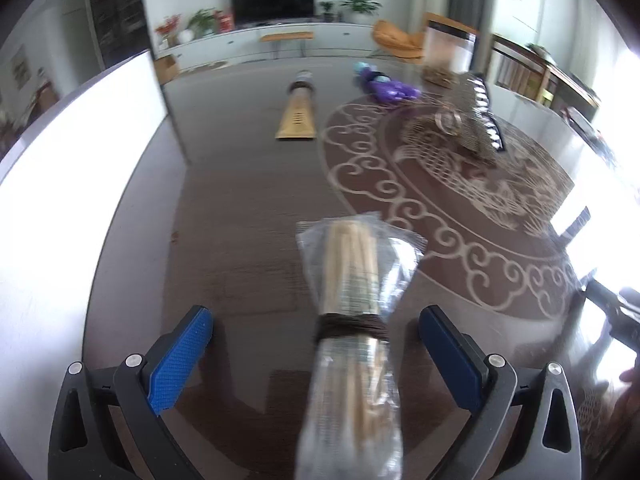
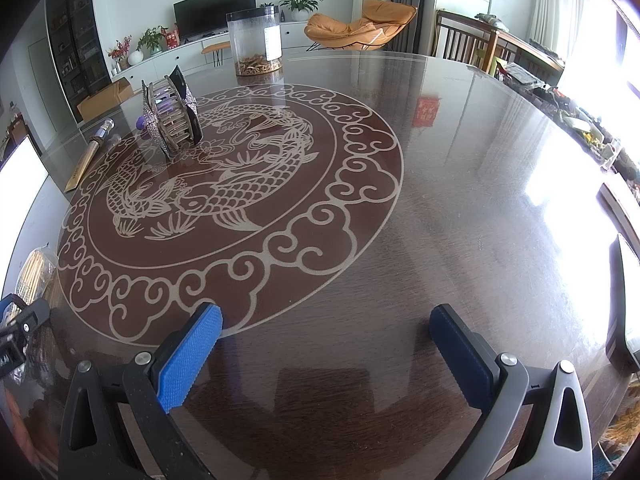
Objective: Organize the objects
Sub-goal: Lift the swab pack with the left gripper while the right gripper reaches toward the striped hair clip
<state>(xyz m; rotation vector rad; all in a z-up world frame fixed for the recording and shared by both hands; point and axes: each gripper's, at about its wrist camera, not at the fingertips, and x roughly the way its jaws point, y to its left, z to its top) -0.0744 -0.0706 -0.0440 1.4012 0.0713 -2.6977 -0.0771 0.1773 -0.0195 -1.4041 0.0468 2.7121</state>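
A clear plastic bag of pale wooden sticks (image 1: 352, 312), tied with a dark band, lies on the dark round table (image 1: 240, 208) between the fingers of my left gripper (image 1: 316, 344). That gripper is open, its blue pads standing apart on either side of the bag without touching it. The same bag of sticks (image 2: 34, 276) shows at the left edge of the right wrist view, beside the left gripper's body (image 2: 16, 332). My right gripper (image 2: 326, 344) is open over bare table, with nothing between its fingers.
Farther back lie a flat yellow-brown packet (image 1: 298, 114), a purple bag (image 1: 386, 86), a sparkly wheel-shaped ornament (image 2: 172, 116) and a clear jar (image 2: 258, 42). A carp pattern (image 2: 224, 184) covers the table's middle. A white panel (image 1: 76, 184) stands at the left.
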